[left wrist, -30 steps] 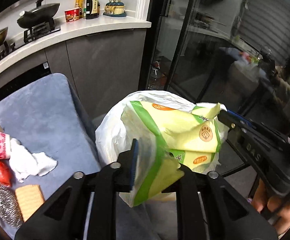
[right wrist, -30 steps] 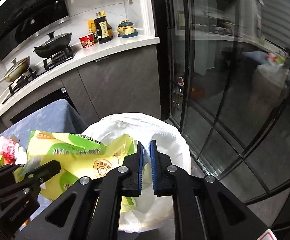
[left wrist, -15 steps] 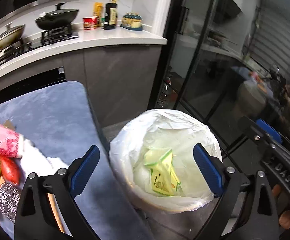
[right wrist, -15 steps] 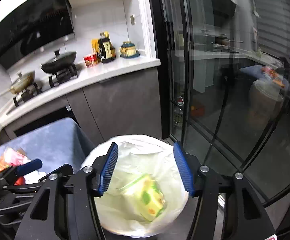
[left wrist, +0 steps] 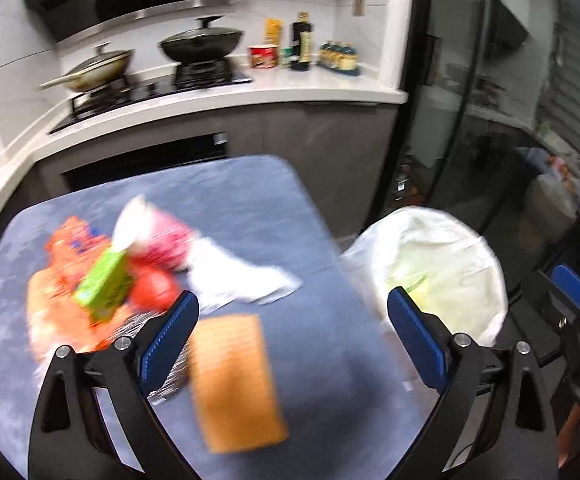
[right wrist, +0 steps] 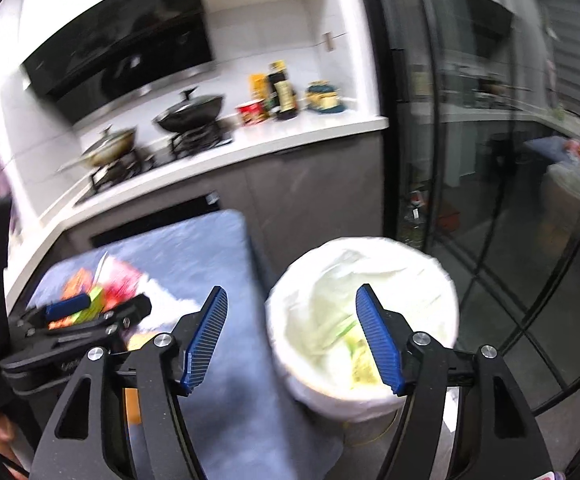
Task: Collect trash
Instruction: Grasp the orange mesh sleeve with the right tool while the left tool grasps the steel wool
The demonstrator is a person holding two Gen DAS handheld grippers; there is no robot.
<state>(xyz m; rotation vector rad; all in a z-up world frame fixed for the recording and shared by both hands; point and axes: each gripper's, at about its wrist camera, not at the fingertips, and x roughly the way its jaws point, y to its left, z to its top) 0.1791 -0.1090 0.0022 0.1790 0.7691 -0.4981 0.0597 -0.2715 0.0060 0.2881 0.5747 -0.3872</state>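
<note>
A bin lined with a white bag point(left wrist: 442, 268) stands right of the blue table point(left wrist: 250, 200); it also shows in the right wrist view point(right wrist: 362, 304), with the yellow-green packet point(right wrist: 360, 360) inside. Trash lies on the table: an orange sponge point(left wrist: 234, 380), white tissue point(left wrist: 238, 276), a green carton point(left wrist: 106, 288), a red item point(left wrist: 154, 290), a pink cup point(left wrist: 166, 240), orange wrappers point(left wrist: 70, 240). My left gripper point(left wrist: 292, 336) is open and empty above the sponge. My right gripper point(right wrist: 292, 338) is open and empty by the bin's left rim.
A kitchen counter point(left wrist: 218, 96) with a stove, two pans point(left wrist: 198, 42), bottles and a red cup runs behind the table. Dark glass doors point(right wrist: 490, 160) stand to the right of the bin. The table's right edge lies close to the bin.
Both grippers let go of the yellow-green packet, which dropped into the bin. Both opened wide and swung left, the left one over the table trash.
</note>
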